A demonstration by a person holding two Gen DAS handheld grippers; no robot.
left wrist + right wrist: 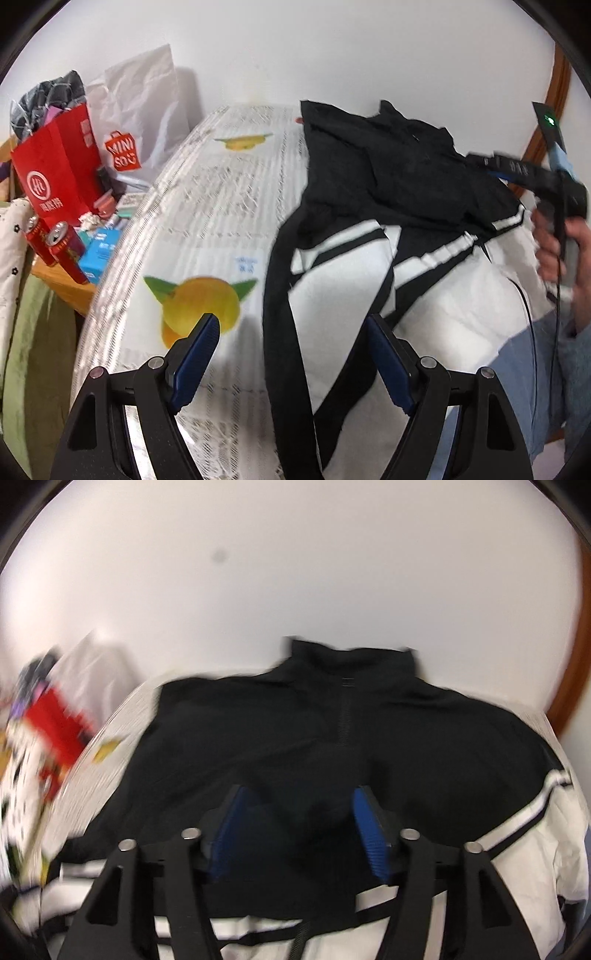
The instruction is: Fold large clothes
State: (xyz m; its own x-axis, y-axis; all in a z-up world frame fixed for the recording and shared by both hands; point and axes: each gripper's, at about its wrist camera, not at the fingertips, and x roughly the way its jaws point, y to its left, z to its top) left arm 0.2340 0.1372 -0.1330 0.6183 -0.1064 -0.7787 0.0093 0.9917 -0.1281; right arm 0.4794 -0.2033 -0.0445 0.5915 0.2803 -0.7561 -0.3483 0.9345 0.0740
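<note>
**Two open grabbers over a black and white jacket**

Closest to the left camera is the left gripper (290, 330), a black tool with two blue ribbed pads. Its jaws stand wide apart and nothing is between them. One pad hangs over the tablecloth and the other hangs over the jacket's white part.

The right gripper (299, 805) has the same black arms and blue pads. Its jaws are apart too, and the pads press on nothing. Black cloth lies under and between them. That picture is blurry, so I cannot tell if the tips touch the cloth.

The big black and white zip-up jacket (388, 206) lies spread on the table, on the right side in the left camera's view. Its bottom half is white with black stripes and sits near the grabbers. Its top half is black, and its collar (351, 657) is at the far end by the wall. A black zipper (343, 716) runs down from the collar.

The table wears a white cloth with grey lines and yellow lemon pictures (207, 229).

A hand (561, 247) at the right edge holds the black handle of the other tool.

Left of the table, farther back, stand two red drink cans (61, 247), a blue box (99, 254), a red paper bag (59, 166) and a white plastic bag with a red logo (144, 107).

Behind it all is a plain white wall (295, 572).
</note>
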